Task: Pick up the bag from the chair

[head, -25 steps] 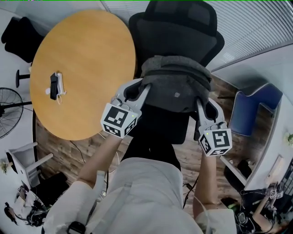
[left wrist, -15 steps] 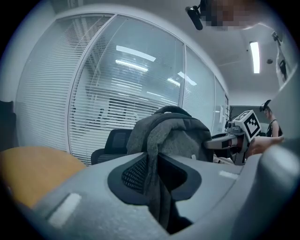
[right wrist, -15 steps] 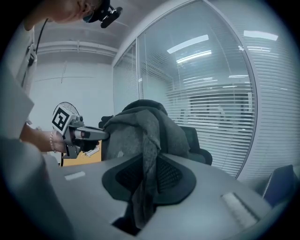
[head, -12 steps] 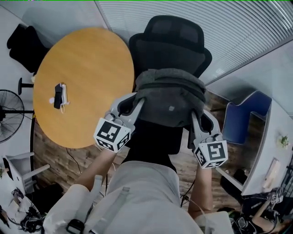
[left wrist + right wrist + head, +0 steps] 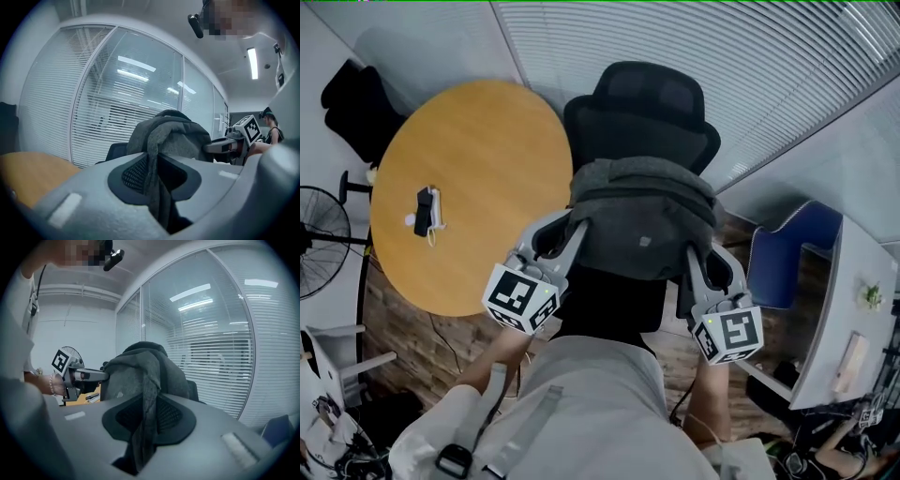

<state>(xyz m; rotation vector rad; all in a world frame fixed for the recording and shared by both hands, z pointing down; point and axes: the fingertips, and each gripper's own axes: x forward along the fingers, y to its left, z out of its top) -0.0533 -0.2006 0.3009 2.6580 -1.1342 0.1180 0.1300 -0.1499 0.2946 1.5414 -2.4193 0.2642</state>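
A dark grey fabric bag [image 5: 642,216] hangs in the air in front of the black office chair [image 5: 642,112], held up from both sides. My left gripper [image 5: 572,225] is shut on the bag's left edge, and grey cloth is pinched between its jaws in the left gripper view, where the bag [image 5: 171,136] fills the centre. My right gripper [image 5: 696,251] is shut on the bag's right edge, with a fold of the bag [image 5: 143,380] pressed between its jaws in the right gripper view. Each gripper view also shows the other gripper across the bag.
A round wooden table [image 5: 469,187] stands to the left of the chair with a small black and white device [image 5: 425,208] on it. A fan [image 5: 321,239] is at far left, a blue seat [image 5: 783,258] at right. Glass walls with blinds stand behind the chair.
Both grippers have risen together with the bag, which now hangs higher in front of the chair's backrest. The grips look the same.
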